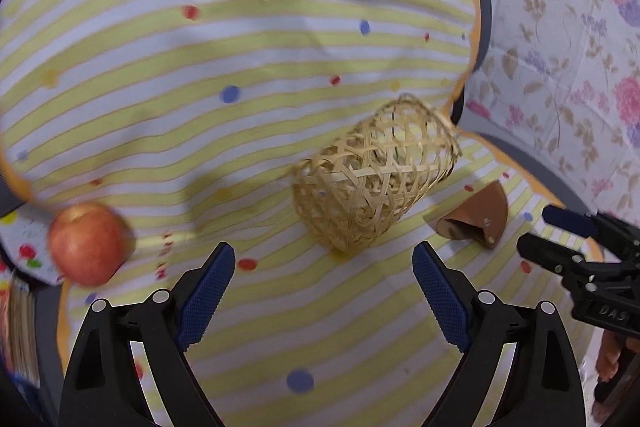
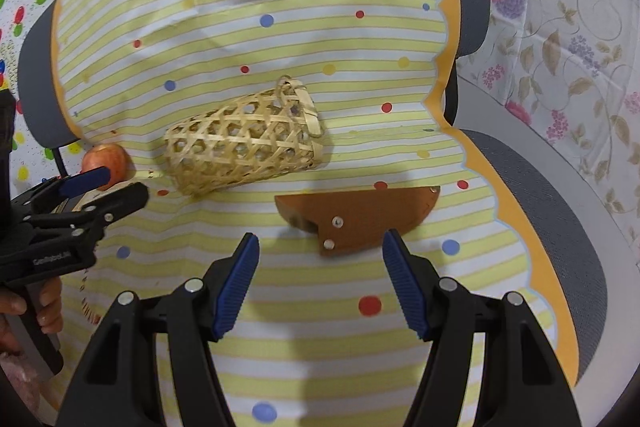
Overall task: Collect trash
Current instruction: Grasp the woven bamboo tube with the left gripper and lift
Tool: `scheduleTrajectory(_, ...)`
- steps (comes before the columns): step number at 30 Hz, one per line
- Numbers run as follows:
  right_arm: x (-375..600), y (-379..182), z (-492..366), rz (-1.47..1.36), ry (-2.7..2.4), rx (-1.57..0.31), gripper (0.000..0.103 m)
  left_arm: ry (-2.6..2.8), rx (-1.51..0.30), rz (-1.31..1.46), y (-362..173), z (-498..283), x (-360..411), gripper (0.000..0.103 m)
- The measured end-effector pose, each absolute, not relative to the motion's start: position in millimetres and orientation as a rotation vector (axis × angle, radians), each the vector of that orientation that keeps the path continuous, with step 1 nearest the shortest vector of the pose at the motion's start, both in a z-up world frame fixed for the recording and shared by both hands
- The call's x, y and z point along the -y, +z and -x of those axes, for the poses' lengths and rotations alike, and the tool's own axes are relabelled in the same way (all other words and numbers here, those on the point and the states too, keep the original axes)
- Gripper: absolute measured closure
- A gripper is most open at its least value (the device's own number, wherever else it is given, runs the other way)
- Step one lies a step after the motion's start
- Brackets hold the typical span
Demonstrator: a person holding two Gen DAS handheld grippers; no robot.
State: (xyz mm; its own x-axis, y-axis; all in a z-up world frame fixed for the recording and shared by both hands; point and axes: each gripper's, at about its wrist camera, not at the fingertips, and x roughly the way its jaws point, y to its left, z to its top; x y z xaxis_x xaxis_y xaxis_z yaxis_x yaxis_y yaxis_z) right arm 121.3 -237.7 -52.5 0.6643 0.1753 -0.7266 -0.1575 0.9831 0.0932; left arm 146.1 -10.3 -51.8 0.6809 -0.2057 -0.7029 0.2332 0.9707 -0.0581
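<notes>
One woven basket (image 2: 244, 139), one apple (image 2: 107, 159), one brown leather sheath (image 2: 360, 215), one striped cloth (image 2: 280, 39).

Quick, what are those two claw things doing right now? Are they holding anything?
Left gripper: open, holding nothing, above the cloth near the woven basket.
Right gripper: open, holding nothing, just short of the brown sheath.

bare cloth (image 2: 320, 307) before brown sheath (image 2: 360, 215)

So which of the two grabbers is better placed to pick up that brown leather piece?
Probably the right gripper: the brown leather sheath lies directly ahead between its open fingers. The left gripper, also open, faces the tipped bamboo basket instead.
</notes>
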Motion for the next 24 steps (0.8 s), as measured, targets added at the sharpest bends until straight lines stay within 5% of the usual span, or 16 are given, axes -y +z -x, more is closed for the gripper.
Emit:
scheduleTrajectory(20, 260.8, -56.1, -137.7, -0.044, 0.14, -0.866, 0.039, -0.487, -0.801, -0.221, -63.0, -215.3, 51.8, 0.013)
scheduleTrajectory(24, 261.4, -54.7, -133.2, -0.038, 0.135, -0.87, 0.039, -0.5, -0.783, -0.218, -58.6, -211.4, 57.0, 0.02)
